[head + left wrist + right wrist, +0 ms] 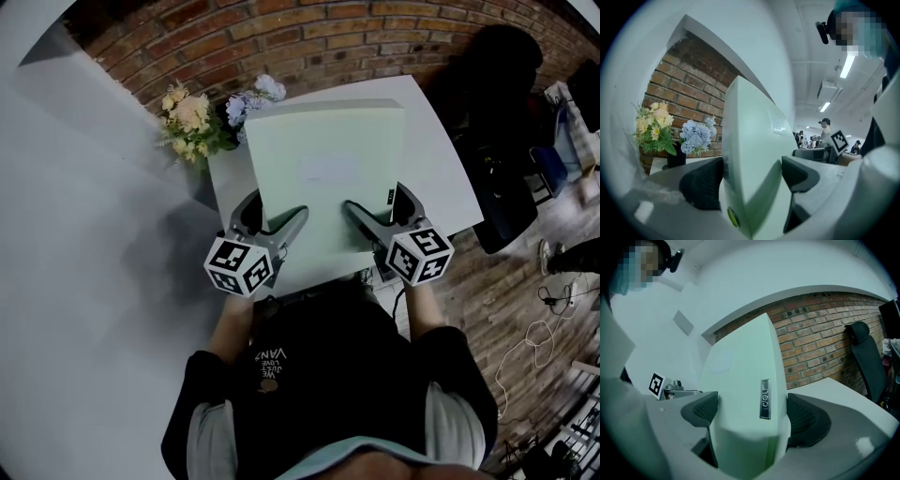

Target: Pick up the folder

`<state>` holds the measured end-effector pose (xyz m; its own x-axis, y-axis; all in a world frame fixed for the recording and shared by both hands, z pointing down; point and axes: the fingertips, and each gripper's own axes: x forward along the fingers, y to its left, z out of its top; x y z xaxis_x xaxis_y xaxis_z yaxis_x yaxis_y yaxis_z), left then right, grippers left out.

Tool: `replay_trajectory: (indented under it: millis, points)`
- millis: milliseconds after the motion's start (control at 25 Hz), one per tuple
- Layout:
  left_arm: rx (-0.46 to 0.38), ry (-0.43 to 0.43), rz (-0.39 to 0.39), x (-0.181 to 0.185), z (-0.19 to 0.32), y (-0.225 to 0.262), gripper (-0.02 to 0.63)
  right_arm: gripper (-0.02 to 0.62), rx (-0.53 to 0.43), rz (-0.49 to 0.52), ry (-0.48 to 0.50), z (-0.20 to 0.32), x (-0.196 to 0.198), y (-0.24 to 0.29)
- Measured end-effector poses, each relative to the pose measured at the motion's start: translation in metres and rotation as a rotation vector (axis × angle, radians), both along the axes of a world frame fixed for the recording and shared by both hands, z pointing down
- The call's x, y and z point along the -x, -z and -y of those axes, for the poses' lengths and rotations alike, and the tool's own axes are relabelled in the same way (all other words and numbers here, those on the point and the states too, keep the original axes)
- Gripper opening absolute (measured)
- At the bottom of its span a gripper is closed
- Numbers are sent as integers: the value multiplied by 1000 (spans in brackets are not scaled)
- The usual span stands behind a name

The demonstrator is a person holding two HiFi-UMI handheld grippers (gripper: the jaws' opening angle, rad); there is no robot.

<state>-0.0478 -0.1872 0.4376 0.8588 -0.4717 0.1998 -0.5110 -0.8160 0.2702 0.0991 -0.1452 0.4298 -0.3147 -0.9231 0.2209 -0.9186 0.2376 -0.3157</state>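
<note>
A thick pale green folder [323,183] is held up over the white table [439,164], tilted toward me. My left gripper [272,225] is shut on the folder's near left corner, and the folder [752,164] fills the space between its dark pads [701,183]. On the near right corner my right gripper [375,220] is shut too. In the right gripper view the folder [740,394] shows its spine with a small metal label holder [764,398], pressed between the pads [806,420].
A vase of yellow and blue artificial flowers [202,117] stands at the table's far left corner, in front of a brick wall [309,37]. A black office chair [497,122] stands to the table's right. Cables lie on the brick-pattern floor [548,319]. People stand in the background [827,133].
</note>
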Motion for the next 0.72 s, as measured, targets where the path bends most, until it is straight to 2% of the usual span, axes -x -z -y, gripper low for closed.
replay_trajectory:
  millis: [720]
  points:
    - [-181,-9,-28,-1,-4,37,394,446,-100,-28,8,-6,-1,29]
